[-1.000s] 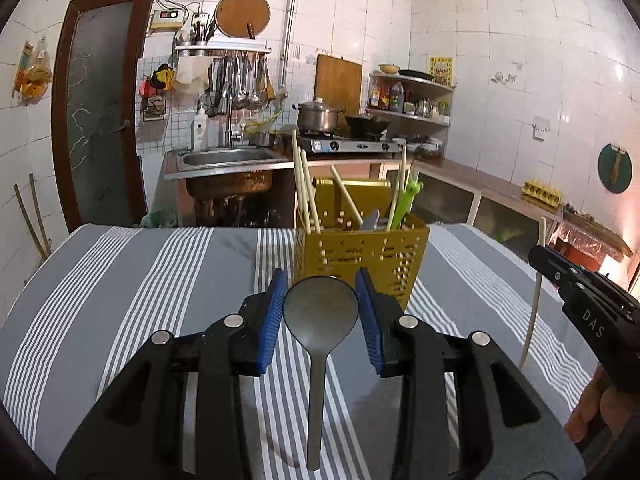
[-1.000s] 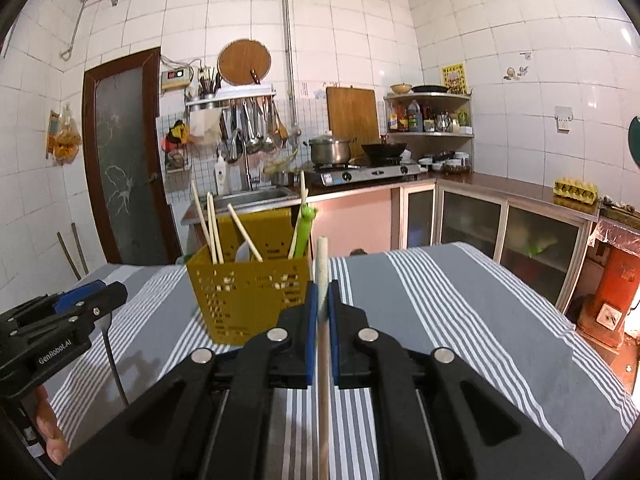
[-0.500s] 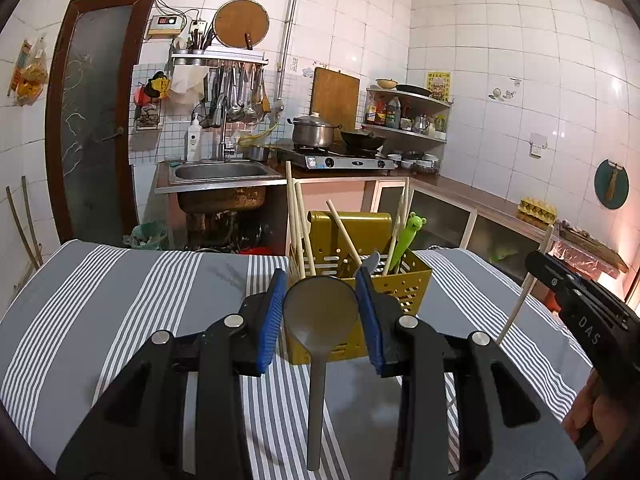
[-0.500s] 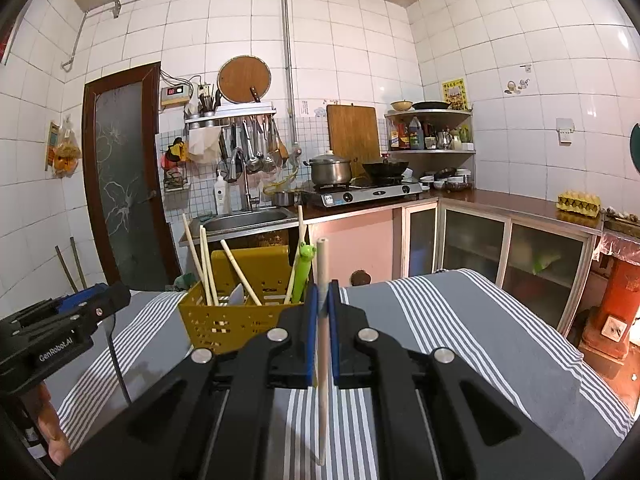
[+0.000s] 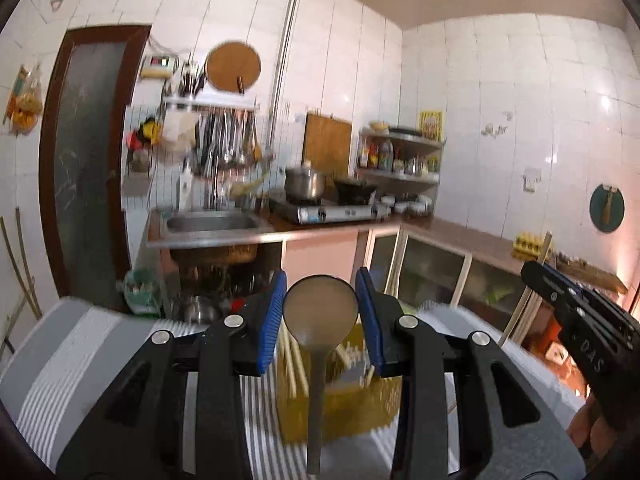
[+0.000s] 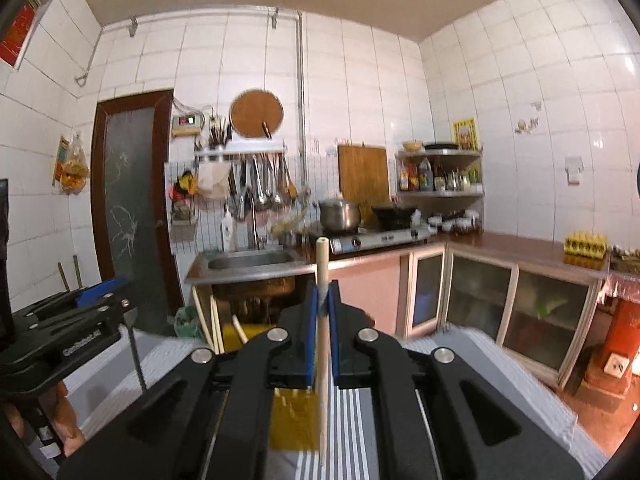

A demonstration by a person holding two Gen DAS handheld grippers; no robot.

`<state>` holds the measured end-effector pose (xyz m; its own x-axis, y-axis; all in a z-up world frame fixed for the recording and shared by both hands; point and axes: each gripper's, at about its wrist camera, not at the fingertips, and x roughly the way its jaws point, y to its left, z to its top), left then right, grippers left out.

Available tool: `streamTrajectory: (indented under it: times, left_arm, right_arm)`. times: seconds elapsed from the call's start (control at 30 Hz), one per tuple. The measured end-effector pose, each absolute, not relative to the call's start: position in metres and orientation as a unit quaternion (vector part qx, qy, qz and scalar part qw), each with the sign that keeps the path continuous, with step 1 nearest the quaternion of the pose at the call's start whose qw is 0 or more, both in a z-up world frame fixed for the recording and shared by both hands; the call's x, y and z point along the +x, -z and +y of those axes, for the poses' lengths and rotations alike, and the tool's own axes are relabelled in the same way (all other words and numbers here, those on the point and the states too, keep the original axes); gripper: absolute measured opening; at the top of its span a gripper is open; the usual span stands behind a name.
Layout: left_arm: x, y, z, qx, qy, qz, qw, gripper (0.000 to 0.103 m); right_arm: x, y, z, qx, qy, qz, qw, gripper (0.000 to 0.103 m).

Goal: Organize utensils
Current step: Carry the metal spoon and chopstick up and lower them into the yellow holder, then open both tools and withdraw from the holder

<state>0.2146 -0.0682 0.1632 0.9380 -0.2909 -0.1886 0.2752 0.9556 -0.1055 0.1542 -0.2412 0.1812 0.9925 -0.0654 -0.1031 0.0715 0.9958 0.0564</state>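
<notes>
My left gripper (image 5: 321, 292) is shut on a grey spoon (image 5: 320, 312): its round bowl sits between the blue pads and its handle hangs down. Below and just behind it stands the yellow utensil basket (image 5: 352, 404) with several chopsticks inside, blurred. My right gripper (image 6: 323, 296) is shut on a pale wooden chopstick (image 6: 322, 256), held nearly upright above the basket (image 6: 294, 416). Each wrist view shows the other tool at its edge: the right gripper (image 5: 538, 278) with its chopstick (image 5: 516, 320), and the left gripper (image 6: 104, 288) with the spoon handle (image 6: 136, 352) hanging beneath.
The basket stands on a table with a grey-and-white striped cloth (image 5: 60, 360). Beyond the table are a steel sink (image 6: 248, 260), a stove with a pot (image 6: 340, 216), counter cabinets (image 6: 480, 300) and a dark door (image 6: 128, 208). A person's hand (image 6: 64, 420) holds the left tool.
Both grippers have risen with the spoon and the chopstick still held. The basket has dropped low in both views and now lies under the fingers. More wall and ceiling show.
</notes>
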Motion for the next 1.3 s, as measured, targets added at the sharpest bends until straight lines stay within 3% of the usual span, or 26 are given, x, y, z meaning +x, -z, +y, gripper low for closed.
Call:
streamTrajectory:
  times: [0.2, 0.4, 0.8, 1.3]
  left_arm:
    - [0.245, -0.195, -0.083, -0.04, 0.14, 0.048, 0.988, 0.035]
    - [0.281, -0.183, -0.096, -0.039, 0.15, 0.036, 0.987, 0.035]
    - [0.328, -0.115, -0.086, -0.05, 0.137, 0.088, 0.985, 0.035]
    - [0.316, -0.092, -0.071, -0.044, 0.117, 0.12, 0.985, 0.035]
  right_arm:
    - [0.184, -0.218, -0.235, 0.029, 0.032, 0.018, 0.999, 0.006]
    - [0.22, -0.221, -0.232, 0.033, 0.034, 0.022, 0.999, 0.005]
    - [0.264, -0.171, -0.242, 0.06, 0.025, 0.098, 0.993, 0.006]
    - [0.276, -0.118, -0.24, 0.035, 0.031, 0.171, 0.984, 0.009]
